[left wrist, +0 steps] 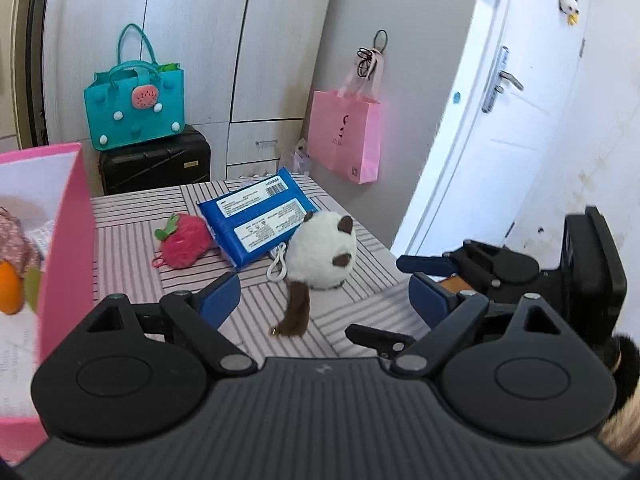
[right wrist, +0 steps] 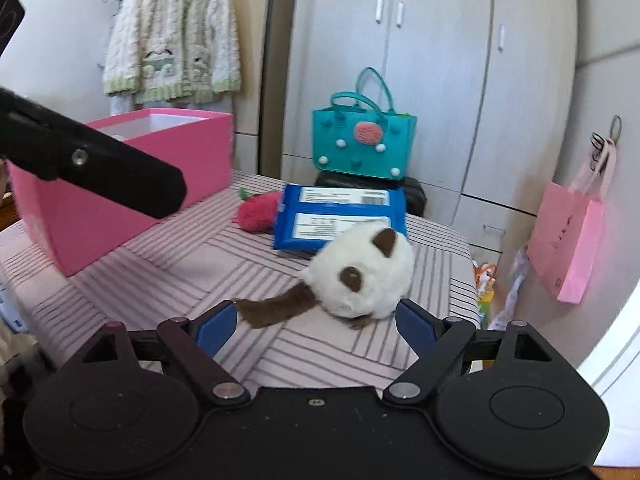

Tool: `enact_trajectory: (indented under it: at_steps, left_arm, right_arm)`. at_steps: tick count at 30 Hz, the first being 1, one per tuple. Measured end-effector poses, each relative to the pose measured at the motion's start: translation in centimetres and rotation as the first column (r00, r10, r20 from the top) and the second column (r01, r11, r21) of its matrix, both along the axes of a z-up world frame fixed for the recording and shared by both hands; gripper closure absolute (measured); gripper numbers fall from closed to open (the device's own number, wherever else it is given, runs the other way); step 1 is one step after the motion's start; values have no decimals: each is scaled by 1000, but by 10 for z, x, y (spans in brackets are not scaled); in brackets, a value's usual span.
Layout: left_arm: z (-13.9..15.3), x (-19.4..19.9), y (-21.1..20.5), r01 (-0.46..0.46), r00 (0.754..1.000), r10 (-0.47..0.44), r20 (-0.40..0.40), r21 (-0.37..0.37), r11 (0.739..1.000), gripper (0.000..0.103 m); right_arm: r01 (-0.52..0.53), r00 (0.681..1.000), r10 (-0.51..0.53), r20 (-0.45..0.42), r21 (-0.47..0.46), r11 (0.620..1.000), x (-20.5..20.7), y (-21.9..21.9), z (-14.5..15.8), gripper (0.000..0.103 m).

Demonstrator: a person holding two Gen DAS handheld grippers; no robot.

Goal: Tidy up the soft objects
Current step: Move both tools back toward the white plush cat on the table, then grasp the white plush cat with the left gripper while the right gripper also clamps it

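We hold the left gripper (left wrist: 324,292) and the right gripper (right wrist: 316,320) wide apart, both empty. The round white plush cat with brown ears and tail (right wrist: 360,276) lies on the pink striped tabletop (right wrist: 168,264), touching the blue wipes packet (right wrist: 340,216), near the red plush strawberry (right wrist: 258,212) and the open pink box (right wrist: 120,184).

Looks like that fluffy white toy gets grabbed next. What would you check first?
1. Right hand-held gripper open: ok.
2. White plush toy lined up between its fingers: ok, just ahead.
3. Plush free of the blue pack: cannot tell; they look touching.
4. Brown tail clear of the left finger: not ok, right beside it.
5. Pink box open on top: ok.
6. Left hand-held gripper open, holding nothing: ok.
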State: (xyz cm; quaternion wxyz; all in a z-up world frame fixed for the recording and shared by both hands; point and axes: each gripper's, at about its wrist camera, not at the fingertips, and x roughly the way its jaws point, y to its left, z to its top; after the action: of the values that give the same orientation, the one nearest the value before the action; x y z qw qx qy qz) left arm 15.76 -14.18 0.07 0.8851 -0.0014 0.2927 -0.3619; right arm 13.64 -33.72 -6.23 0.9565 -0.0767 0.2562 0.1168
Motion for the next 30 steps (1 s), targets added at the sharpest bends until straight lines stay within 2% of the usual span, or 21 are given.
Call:
enact_trajectory:
  at_steps: [6, 9, 13, 17, 20, 22, 26, 28, 30]
  left_arm:
    - [-20, 29, -24, -9, 997, 7, -72, -40, 999, 12]
    - [-28, 42, -32, -21, 995, 16, -98, -52, 998, 13]
    - [-39, 60, -39, -83, 991, 75, -111, -74, 994, 13]
    - [-48, 73, -49, -56, 991, 46, -127, -75, 996, 13]
    - [-53, 80, -57, -43, 989, 31, -141, -77, 996, 17]
    - [-56, 83, -62, -51, 987, 38, -158, -79, 996, 26]
    - [-63, 89, -68, -48, 983, 37, -179, -61, 997, 33]
    - [-67, 93, -69, -54, 980, 40, -194, -64, 997, 42]
    - [-70, 95, -70, -63, 980, 50, -194, -57, 996, 44]
  right_arm:
    - [27, 1000, -27, -5, 37, 999, 26, -9, -14, 15]
    - [48, 998, -45, -37, 75, 996, 41, -14, -22, 23]
    - [55, 997, -50, -61, 86, 995, 52, -17, -30, 24]
    - [59, 996, -52, -66, 113, 992, 62, -20, -30, 23]
    - [54, 997, -45, -69, 133, 990, 67, -22, -31, 23]
    - [46, 997, -36, -70, 139, 989, 69, -22, -31, 24]
    - [37, 998, -31, -50, 137, 990, 69, -22, -30, 31]
    - [43, 998, -37, -49, 122, 992, 70, -22, -33, 35]
    - [41, 998, -35, -49, 122, 992, 71, -22, -34, 39]
